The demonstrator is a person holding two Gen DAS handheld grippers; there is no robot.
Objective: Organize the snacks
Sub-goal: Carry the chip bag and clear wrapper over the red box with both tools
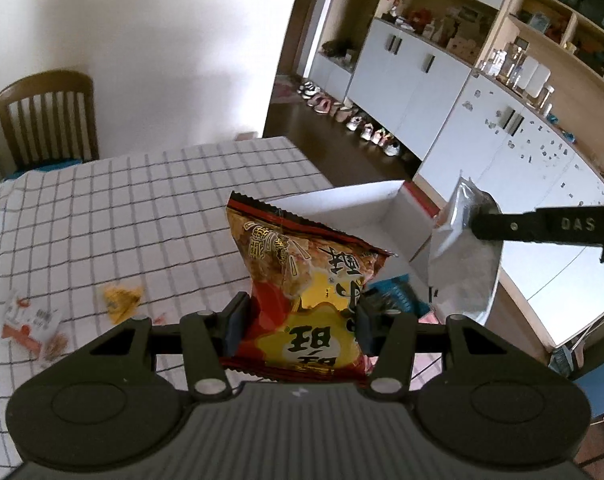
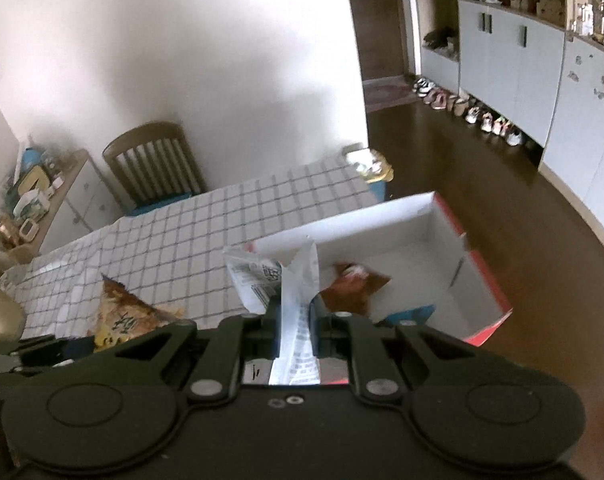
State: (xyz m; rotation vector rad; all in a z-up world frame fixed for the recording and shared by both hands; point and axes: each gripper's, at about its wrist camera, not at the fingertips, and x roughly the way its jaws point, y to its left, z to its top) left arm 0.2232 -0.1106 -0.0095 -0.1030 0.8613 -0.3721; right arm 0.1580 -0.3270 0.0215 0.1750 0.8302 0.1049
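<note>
My left gripper (image 1: 298, 322) is shut on a red and yellow snack bag (image 1: 302, 280) and holds it above the checked table, just left of the white box (image 1: 358, 216). My right gripper (image 2: 295, 316) is shut on a silver and white snack packet (image 2: 298, 280), held over the box's near left corner (image 2: 286, 244). In the left wrist view the packet (image 1: 458, 264) hangs from the right gripper's fingers (image 1: 486, 224) at the box's right side. A brown snack (image 2: 354, 284) and a blue packet (image 2: 414, 314) lie in the box.
Small snack packets (image 1: 34, 324) and a yellow wrapper (image 1: 122, 298) lie on the checked tablecloth (image 1: 122, 208) at left. A wooden chair (image 1: 48, 116) stands behind the table. White cabinets (image 1: 414, 80) and a row of shoes (image 1: 354, 120) line the far wall.
</note>
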